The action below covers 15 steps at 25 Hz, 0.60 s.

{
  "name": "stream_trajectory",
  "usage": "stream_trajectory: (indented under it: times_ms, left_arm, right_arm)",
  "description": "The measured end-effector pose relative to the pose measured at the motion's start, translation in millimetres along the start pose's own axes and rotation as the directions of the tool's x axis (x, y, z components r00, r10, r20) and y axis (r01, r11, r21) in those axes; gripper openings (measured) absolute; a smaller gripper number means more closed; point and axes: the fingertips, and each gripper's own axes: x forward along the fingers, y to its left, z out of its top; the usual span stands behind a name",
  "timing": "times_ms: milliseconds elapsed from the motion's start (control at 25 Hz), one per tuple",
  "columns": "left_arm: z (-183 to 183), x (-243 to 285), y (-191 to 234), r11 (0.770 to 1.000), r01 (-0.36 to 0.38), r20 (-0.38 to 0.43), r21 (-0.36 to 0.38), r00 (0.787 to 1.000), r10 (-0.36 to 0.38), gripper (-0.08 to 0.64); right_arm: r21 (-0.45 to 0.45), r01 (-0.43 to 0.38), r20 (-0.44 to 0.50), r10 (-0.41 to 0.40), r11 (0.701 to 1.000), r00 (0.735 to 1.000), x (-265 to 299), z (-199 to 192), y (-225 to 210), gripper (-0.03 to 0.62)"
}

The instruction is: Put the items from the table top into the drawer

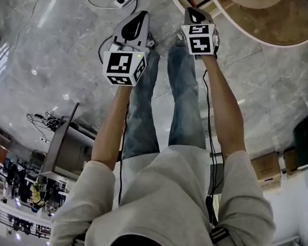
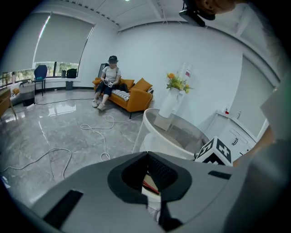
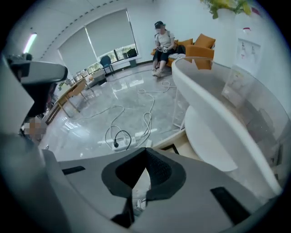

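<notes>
The person's blue-jeaned legs stand between two bare forearms stretched forward and down from pushed-up pale sleeves. The left forearm holds the grey two-jaw left gripper just left of the legs. The right forearm holds the matching right gripper above the right leg. Each gripper's black-padded jaws meet at the tips, with nothing between them.

At one o'clock my round table runs off the top edge. A red-edged thing shows behind my left tongs, too covered to name.
</notes>
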Motion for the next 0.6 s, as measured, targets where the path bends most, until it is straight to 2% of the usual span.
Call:
stream_trajectory:
  times_ms: [120,320,480,600]
  left_arm:
    - [22,-22,-10,1.0,-0.004,0.022,0.014,1.0,0.004,0.015]
    - [64,-68,-30,0.999,-0.007,0.055,0.05,0.998,0.004,0.015]
    - [107,-110,-52,0.997,-0.003,0.066,0.078,0.998,-0.002,0.015]
    - [149,-142,-66,0.997,-0.003,0.116,0.08,0.993,-0.007,0.015]
  right_arm:
    - [-0.001,-0.001,0.057,0.001,1.0,0.998,-42,22,8,0.024]
    - [0.018,0.038,0.172,-0.041,0.999,0.984,-133,61,13,0.023]
    - [0.076,0.063,0.269,-0.081,0.995,0.96,-219,96,11,0.023]
    - [0.11,0.074,0.357,-0.109,0.991,0.928,-284,130,7,0.023]
